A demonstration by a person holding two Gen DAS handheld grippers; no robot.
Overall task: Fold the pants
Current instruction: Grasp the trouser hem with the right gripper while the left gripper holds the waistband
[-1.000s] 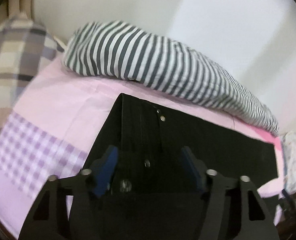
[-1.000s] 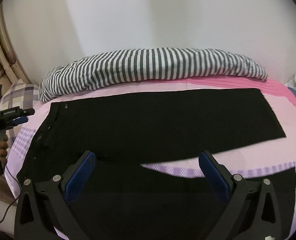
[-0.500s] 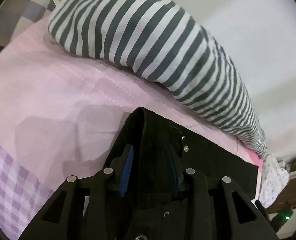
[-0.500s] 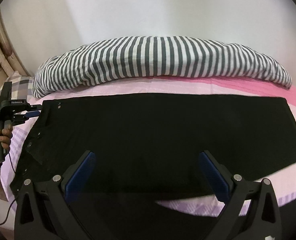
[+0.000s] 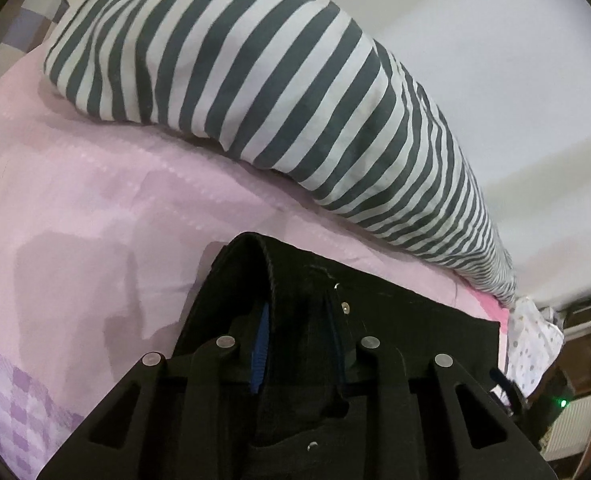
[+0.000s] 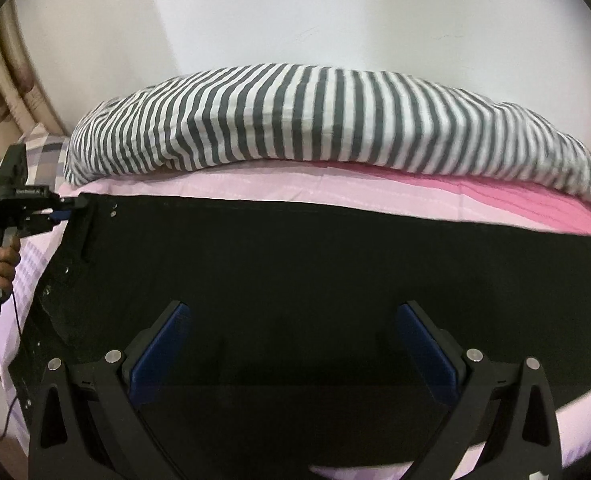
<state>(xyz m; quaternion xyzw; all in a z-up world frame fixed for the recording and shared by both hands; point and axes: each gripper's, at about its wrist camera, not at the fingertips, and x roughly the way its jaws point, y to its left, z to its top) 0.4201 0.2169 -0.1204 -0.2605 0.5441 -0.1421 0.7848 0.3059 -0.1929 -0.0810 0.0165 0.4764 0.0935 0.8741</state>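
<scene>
On the pink bed (image 6: 255, 190), black pants (image 6: 315, 272) lie flat; the left tool (image 5: 299, 320) is closing on their bunched waistband, while the right tool (image 6: 295, 344) hovers wide.

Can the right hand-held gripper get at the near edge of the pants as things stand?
Probably yes. The right hand-held gripper stands wide open right over the black pants, empty, nothing lying between. The left hand-held gripper is closing on the waistband corner, well clear.

A pink-sheeted bed (image 6: 335, 190) with a striped bolster (image 6: 327, 120) against a white wall (image 6: 335, 12).
</scene>
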